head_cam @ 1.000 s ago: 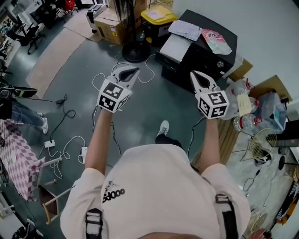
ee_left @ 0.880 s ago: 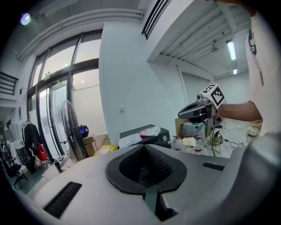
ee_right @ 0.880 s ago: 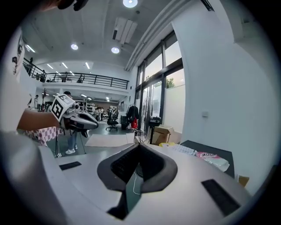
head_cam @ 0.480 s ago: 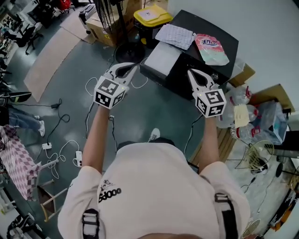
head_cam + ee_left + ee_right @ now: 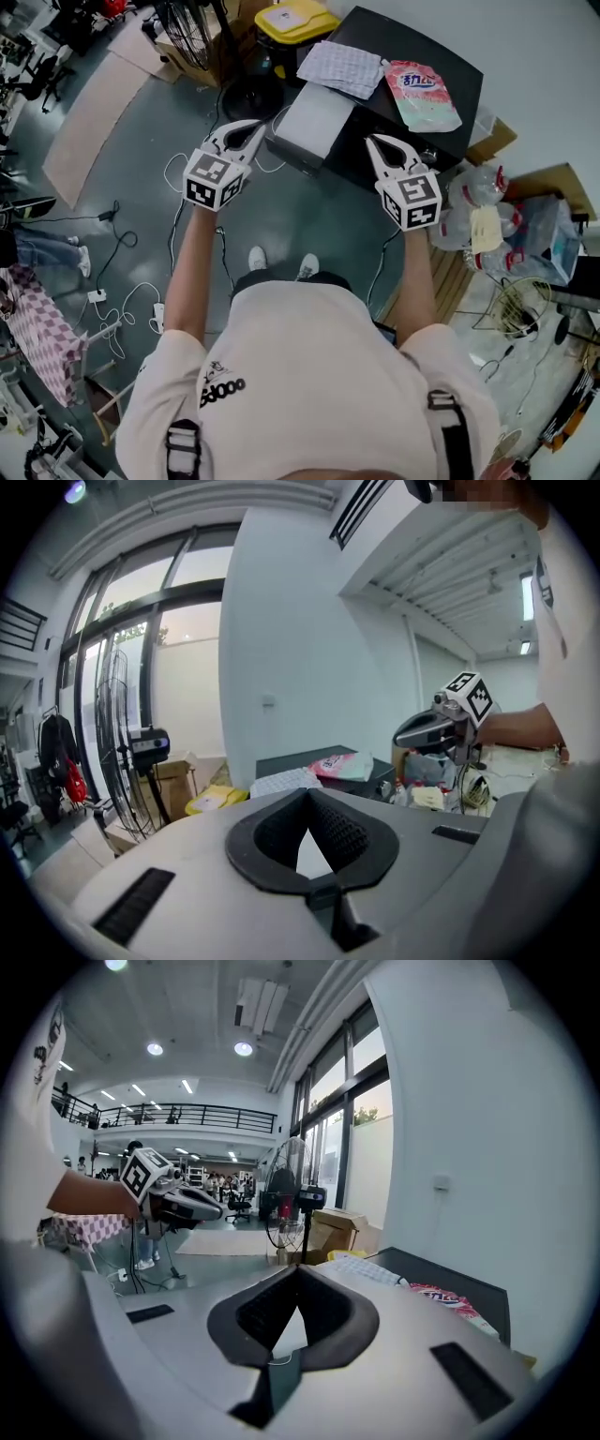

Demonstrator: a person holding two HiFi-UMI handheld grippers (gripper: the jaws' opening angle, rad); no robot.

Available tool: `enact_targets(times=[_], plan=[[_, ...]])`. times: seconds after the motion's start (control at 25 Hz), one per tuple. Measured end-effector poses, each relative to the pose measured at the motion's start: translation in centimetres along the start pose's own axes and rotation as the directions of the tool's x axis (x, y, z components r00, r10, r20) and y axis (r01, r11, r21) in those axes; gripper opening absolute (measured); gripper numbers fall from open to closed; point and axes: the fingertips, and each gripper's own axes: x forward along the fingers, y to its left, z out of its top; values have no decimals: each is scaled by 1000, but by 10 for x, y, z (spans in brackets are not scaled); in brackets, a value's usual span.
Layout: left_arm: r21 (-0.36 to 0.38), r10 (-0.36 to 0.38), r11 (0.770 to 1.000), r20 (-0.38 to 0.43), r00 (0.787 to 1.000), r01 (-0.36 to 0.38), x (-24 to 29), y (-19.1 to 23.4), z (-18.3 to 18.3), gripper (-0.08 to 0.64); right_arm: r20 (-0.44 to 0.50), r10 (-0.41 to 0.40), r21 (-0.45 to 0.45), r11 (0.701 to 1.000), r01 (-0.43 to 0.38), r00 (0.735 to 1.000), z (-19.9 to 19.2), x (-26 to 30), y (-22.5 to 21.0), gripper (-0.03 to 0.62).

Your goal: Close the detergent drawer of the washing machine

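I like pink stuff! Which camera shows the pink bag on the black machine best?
The head view. It looks down on the whole pink bag, lying flat on the black machine. The left gripper view shows the bag small, far off and side-on. The right gripper view shows only a low sliver of it.

Smooth black washing machine [image 5: 412, 37]; matt checked cloth [image 5: 339, 67], perhaps cotton.

Washing machine [image 5: 412, 42] lower part hidden in both gripper views; pouch [image 5: 422, 94] print too small to read.
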Motion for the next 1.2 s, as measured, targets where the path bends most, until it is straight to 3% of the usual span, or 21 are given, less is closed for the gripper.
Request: enact_targets(times=[0.28,0.44,0.72,1.0,1.2], plan=[[-13,-56,998,-86,995,55,25,24,-49,18,-64,-69,57,996,72,996,-30,34,-1,-3],[-15,-110,994,-120,987,109,32,40,-75,18,-84,-137,161,976,149,987,-42,46,6,-3],[-22,-191,981,-163,968,190,43,55,-124,18,-113,-164,280,941,190,980,-66,71,32,-3],[-43,-255,967,-189,948,251,57,60,-169,18,-206,-203,290,922,258,957,-101,87,55,-3],[-42,-319,947,-218,922,318,69,60,-197,20,-238,-175,316,916,247,955,-127,102,73,-3]])
